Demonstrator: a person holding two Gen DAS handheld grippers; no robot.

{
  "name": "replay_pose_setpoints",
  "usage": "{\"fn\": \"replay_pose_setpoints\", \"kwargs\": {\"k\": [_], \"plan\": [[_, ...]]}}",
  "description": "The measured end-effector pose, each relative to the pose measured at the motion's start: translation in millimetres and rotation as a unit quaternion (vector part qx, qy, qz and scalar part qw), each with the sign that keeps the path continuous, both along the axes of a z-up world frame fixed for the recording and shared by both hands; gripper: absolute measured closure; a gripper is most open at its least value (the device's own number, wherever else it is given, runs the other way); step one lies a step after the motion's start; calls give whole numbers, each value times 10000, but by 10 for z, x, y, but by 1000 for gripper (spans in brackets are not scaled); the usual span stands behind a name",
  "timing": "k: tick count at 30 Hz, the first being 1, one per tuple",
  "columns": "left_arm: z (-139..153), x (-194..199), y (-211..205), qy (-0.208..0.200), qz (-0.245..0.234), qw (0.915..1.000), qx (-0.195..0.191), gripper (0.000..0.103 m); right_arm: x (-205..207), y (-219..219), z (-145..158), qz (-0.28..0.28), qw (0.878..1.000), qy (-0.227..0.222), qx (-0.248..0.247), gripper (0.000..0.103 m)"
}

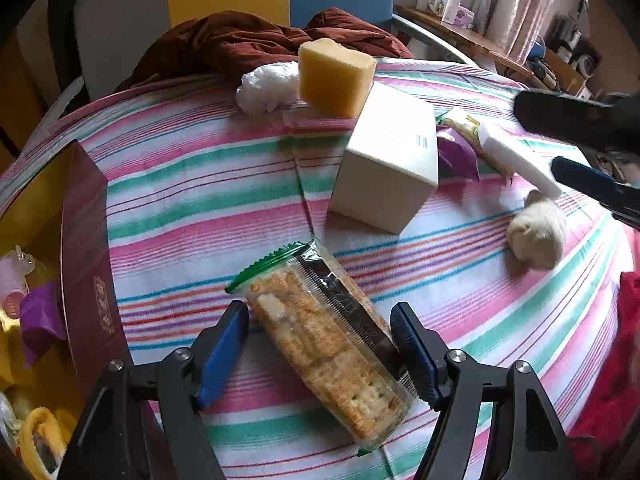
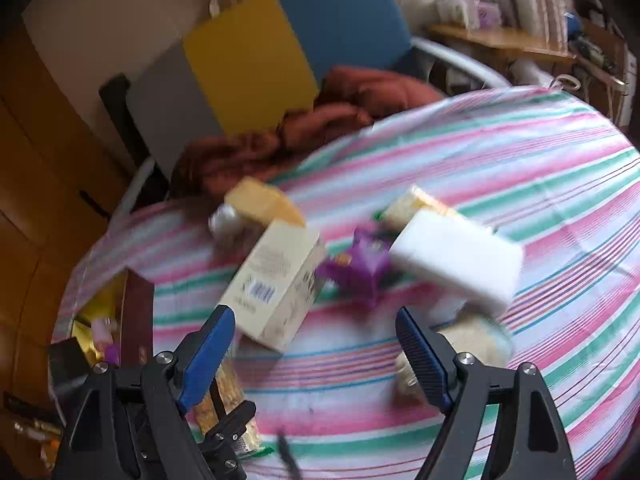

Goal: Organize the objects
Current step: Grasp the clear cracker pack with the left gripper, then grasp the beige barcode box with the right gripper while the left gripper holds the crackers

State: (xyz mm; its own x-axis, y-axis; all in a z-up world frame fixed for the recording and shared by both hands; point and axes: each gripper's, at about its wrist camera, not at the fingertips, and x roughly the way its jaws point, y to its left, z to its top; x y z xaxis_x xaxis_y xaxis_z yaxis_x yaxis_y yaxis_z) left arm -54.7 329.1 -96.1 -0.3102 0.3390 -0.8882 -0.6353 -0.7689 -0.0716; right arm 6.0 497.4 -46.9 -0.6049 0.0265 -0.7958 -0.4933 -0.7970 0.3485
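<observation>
Left gripper (image 1: pixel 320 344): jaws spread either side of a pack of crackers (image 1: pixel 324 344), the right pad touching its dark seam, the left pad just off the wrapper; not clamped.
Pack of crackers: lying on the striped cloth (image 1: pixel 200 184), green crimped end pointing away and to the left, in the near middle of the table.
Right gripper (image 2: pixel 316 356): jaws wide apart over bare cloth, nothing between them; view blurred.
Cream box (image 1: pixel 388 164): standing tilted past the crackers, barcode on one face.
Yellow sponge block (image 1: pixel 334 76): behind the cream box, touching its far top corner.
White crumpled bag (image 1: pixel 266 88): just left of the sponge block.
Purple wrapper (image 1: pixel 458 156): beside the cream box on its right.
White block (image 2: pixel 460 260): right of the purple wrapper, resting partly over a pale soft ball (image 1: pixel 536 236).
Dark red box (image 1: pixel 88 256): at the left edge of the table, open, with small items inside.
Brown cloth (image 1: pixel 240 40): heaped at the far edge of the table.
</observation>
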Motion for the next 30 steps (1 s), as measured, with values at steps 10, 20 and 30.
{"fn": "replay_pose_setpoints", "kwargs": {"k": [10,20,30], "plan": [[-22,132,45,272,-145,9995,-46,30,-668,-24,-140,283,9956,-648,-608,18],[-12,203,-41,381,-200,9991,55,30,-1035,-199,-457,759,9869,-1417,-159,49],[9,273,-138,575,-188,9980,165,37,-237,-316,-431,1223,9848,-1167,392,53]]}}
